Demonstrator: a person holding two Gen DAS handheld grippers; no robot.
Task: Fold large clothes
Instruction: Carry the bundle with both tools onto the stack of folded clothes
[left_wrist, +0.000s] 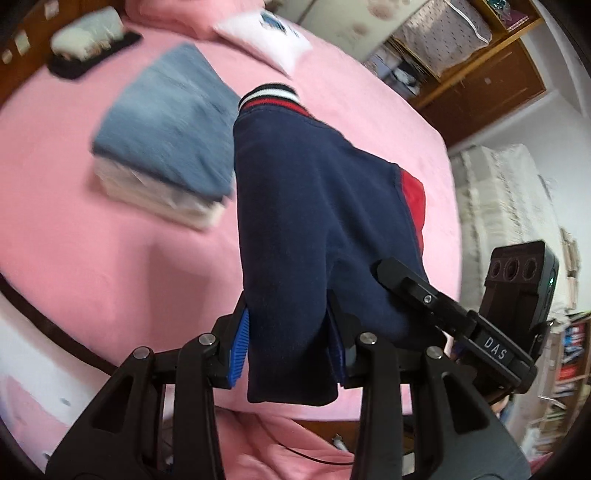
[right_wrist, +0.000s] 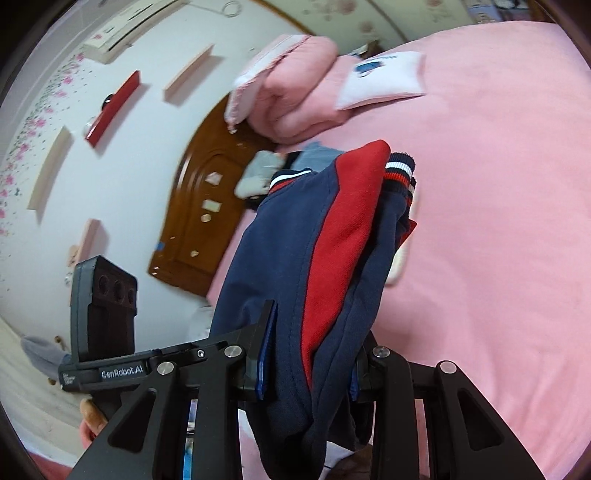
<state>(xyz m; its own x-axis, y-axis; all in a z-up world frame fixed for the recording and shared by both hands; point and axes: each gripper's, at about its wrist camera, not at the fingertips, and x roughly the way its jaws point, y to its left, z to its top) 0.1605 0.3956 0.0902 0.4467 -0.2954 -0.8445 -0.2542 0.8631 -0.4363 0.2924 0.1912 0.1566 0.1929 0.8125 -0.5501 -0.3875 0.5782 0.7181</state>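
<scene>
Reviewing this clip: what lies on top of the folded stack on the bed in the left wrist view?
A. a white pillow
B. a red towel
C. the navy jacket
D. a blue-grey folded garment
D: a blue-grey folded garment tops the stack on the pink bed, while the navy jacket hangs clamped in the left gripper and the right gripper.

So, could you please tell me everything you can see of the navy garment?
The navy garment looks like a soft fleece jacket or sweatshirt with red panels and ribbed trim striped in white, red and navy. It is bunched lengthwise and lifted above the pink bed, pinched at one end by both the left gripper and the right gripper, whose jaws are closed on the cloth.
</scene>
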